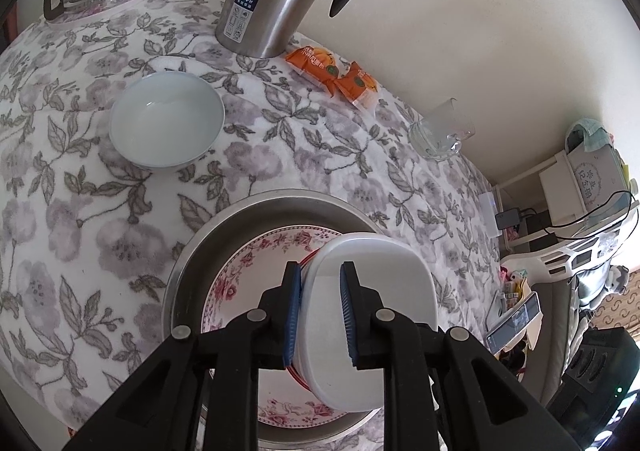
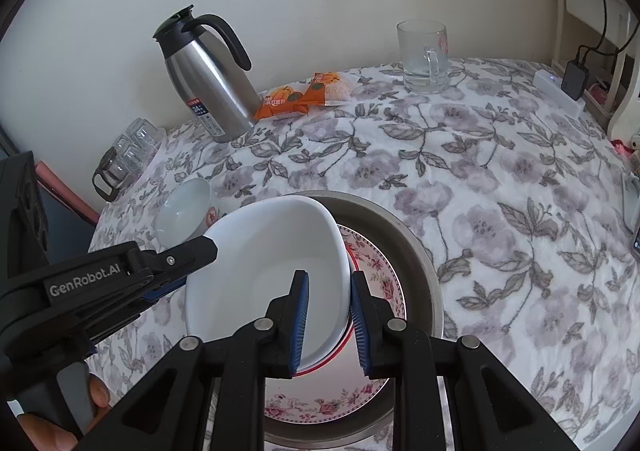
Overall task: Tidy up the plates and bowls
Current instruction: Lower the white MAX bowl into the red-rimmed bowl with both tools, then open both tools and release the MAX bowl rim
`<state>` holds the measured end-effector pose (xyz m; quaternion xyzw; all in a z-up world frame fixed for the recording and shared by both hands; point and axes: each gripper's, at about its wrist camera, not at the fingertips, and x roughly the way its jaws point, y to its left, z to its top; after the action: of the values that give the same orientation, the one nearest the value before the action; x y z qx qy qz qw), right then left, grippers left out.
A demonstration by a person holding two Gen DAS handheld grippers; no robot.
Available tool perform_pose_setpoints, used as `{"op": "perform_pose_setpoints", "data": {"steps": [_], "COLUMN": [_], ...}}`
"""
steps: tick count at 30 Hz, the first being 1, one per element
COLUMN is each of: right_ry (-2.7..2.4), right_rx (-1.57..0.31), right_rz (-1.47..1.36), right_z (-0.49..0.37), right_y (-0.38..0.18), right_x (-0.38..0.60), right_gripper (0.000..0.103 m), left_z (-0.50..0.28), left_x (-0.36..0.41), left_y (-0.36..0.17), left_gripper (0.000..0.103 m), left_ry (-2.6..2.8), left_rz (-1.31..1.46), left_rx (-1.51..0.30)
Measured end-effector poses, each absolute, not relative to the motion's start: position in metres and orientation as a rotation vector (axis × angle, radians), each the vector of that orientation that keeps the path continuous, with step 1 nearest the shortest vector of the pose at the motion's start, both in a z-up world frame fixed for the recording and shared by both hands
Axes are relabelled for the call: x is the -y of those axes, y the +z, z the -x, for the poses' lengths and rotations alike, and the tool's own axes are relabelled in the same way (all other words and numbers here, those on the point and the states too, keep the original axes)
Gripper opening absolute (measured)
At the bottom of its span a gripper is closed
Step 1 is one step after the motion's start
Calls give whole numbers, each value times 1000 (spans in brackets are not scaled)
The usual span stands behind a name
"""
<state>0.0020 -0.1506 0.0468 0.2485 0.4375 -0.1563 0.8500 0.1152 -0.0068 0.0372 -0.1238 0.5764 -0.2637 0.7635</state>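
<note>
Plates and bowls sit stacked: a metal basin [image 2: 416, 251] holds a floral plate [image 2: 380, 275], with a tilted white square bowl [image 2: 264, 263] above, its rim clamped by the left gripper [image 1: 320, 311] and right gripper [image 2: 329, 321].

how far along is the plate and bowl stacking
Done: floral plate sits in the metal basin. In hand: both the left gripper and right gripper hold the white square bowl, tilted, over it. Left: round white bowl, on the tablecloth.
</note>
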Motion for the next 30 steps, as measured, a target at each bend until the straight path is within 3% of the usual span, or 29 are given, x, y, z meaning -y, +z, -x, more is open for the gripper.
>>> {"op": "perform_pose_setpoints", "data": {"steps": [14,16,24,30], "right_ry": [-342,-353,-369,-365], "right_rx": [-894,-886,-866,-864], "right_rz": [-506,-491,-441,-419], "right_z": [1,2,-1,-5], "right_y": [57,61,66,65], "right_x": [151,151,145,142], "right_gripper": [24,24,64,81], "left_z": [-112,-112,-120,-128], "left_x": [-4,-7,-22,-33], "left_y": [59,63,63,48], "left_gripper": [24,39,61,65], "left_ry": [-551,-519,-376,-308], "left_rz": [275,258,189,196], "left_rx": [-1196,-1180,-1165,-1218]}}
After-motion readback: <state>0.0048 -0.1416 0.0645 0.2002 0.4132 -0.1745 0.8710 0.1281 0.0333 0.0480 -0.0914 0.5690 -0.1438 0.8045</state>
